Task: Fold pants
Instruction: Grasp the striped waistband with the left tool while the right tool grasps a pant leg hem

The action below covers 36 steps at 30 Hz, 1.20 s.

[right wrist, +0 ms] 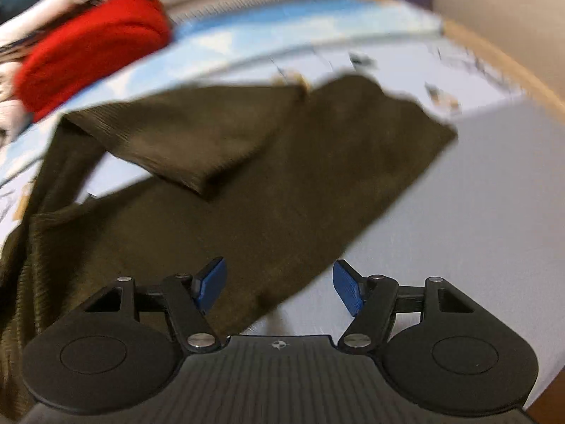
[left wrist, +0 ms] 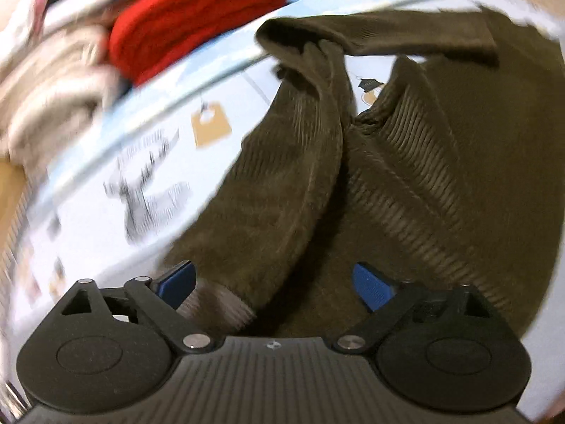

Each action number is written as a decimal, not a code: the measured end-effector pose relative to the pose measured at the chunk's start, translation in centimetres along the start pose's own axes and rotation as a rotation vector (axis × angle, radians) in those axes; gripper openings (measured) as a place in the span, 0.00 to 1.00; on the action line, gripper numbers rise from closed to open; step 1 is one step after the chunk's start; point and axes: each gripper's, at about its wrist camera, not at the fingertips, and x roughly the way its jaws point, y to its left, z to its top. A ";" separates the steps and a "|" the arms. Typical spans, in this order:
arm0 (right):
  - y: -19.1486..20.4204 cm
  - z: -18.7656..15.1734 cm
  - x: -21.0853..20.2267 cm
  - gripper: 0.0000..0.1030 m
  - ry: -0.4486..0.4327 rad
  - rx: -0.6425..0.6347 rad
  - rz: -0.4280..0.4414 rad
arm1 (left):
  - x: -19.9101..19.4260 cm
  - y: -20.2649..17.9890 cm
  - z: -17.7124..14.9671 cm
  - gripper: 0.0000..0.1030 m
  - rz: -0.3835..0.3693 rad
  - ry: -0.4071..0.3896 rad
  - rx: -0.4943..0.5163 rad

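Left gripper (left wrist: pixel 273 284) fingers spread wide above the olive corduroy pants (left wrist: pixel 406 183), right gripper (right wrist: pixel 279 288) fingers apart over a pant leg edge, pants sprawled across the printed worktop (right wrist: pixel 476 194), red garment (right wrist: pixel 91 49) piled beyond

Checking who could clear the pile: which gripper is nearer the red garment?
Left, probably. The red garment looms larger beyond the left gripper; from the right gripper it sits farther off, upper left.

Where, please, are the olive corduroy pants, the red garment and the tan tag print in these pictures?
Olive corduroy pants (left wrist: pixel 406 183): left wrist view, ribbed cloth near the middle.
Red garment (right wrist: pixel 95 49): right wrist view, middle of the folded bundle.
Tan tag print (left wrist: pixel 211 124): left wrist view, middle of the printed tag.
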 end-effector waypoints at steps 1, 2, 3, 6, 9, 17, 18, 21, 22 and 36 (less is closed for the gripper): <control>0.2 -0.2 1.7 0.67 0.048 0.018 -0.004 | 0.5 -0.3 -0.1 0.86 0.017 -0.002 0.037; 0.1 0.1 2.4 0.67 0.061 0.016 -0.017 | 1.2 -0.4 -0.1 0.70 0.034 0.018 0.066; 0.1 0.4 3.2 0.67 0.075 0.015 -0.032 | 2.0 -0.2 -0.3 0.59 0.046 0.055 0.080; -0.4 0.2 4.2 0.66 0.086 -0.003 -0.104 | 2.7 1.7 -0.2 0.24 -0.010 0.079 0.044; -0.6 0.6 5.5 0.66 0.108 0.008 -0.123 | 1.8 6.2 0.8 0.14 0.086 0.004 -0.109; 0.1 0.8 6.5 0.68 0.079 -0.028 -0.157 | 1.0 18.0 -4.6 0.66 0.029 0.041 -0.885; 0.1 0.9 6.7 0.68 0.077 -0.028 -0.155 | 1.5 18.1 -5.3 0.67 -0.029 0.082 -0.916; 0.3 1.0 6.7 0.65 0.068 -0.028 -0.159 | 3.4 17.3 -7.9 0.76 -0.131 0.223 -0.951; 0.4 1.0 6.8 0.63 0.063 -0.029 -0.160 | 4.1 16.9 -8.7 0.76 -0.129 0.289 -0.934; 0.0 0.4 5.4 0.09 0.029 -0.050 -0.118 | 4.1 12.7 -11.7 0.52 -0.195 0.383 -0.658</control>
